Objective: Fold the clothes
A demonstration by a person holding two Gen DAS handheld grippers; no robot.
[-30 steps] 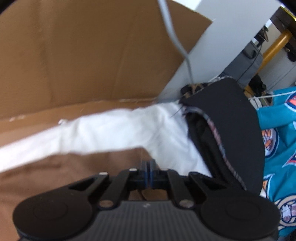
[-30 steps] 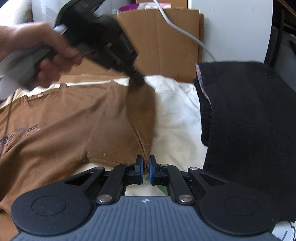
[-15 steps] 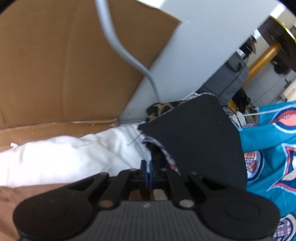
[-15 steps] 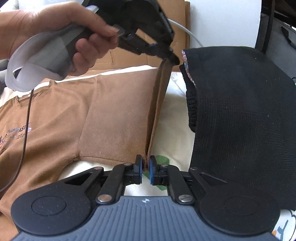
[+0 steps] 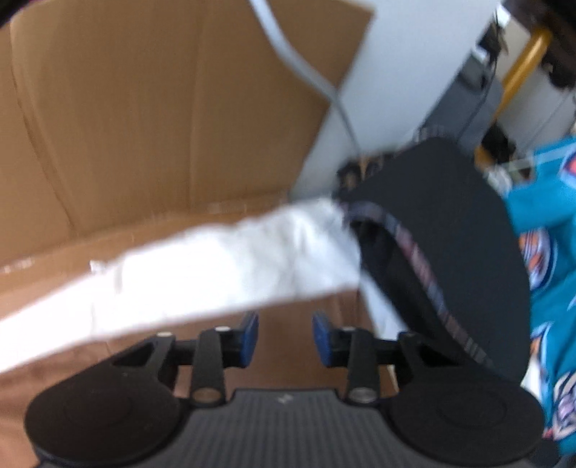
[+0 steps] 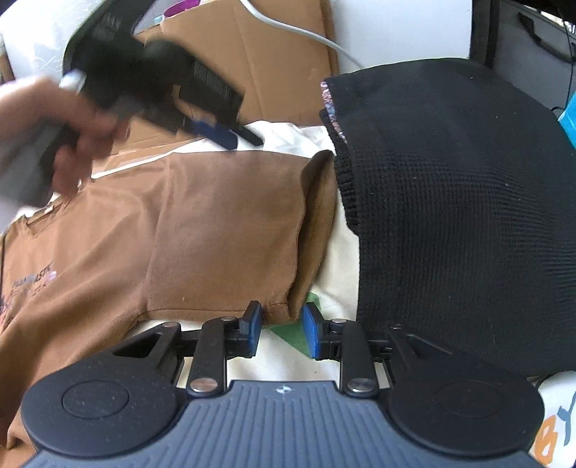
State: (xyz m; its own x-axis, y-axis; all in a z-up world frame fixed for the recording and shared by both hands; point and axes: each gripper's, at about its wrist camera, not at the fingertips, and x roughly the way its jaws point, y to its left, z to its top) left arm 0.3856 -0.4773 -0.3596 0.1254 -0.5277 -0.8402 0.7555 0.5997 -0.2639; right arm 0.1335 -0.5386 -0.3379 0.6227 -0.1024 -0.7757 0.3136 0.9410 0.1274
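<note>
A brown T-shirt (image 6: 90, 288) lies flat on a white cloth (image 6: 342, 259), its right sleeve (image 6: 223, 234) folded in over the body. My right gripper (image 6: 282, 329) sits at the sleeve's near hem. Its jaws are opening; the folded hem edge lies between the pads (image 6: 253, 324) without being pressed. A hand holds my left gripper (image 6: 234, 138) just above the sleeve's far edge. Its jaws are opening too, with nothing clamped. The left wrist view is blurred: my left gripper (image 5: 286, 338) shows parted blue pads (image 5: 252, 336) over brown fabric (image 5: 288, 331).
A black knit garment (image 6: 450, 216) lies folded right beside the sleeve, also seen as the black garment (image 5: 450, 234). A teal printed jersey (image 5: 547, 259) lies beyond it. Cardboard sheets (image 5: 144, 126) and a grey cable (image 6: 306, 34) stand at the back. A green patch (image 6: 288, 333) shows on the cloth.
Both grippers were shut on the brown sleeve's raised edge; now both have parted and the sleeve lies folded flat. The left gripper has drawn back from the sleeve edge.
</note>
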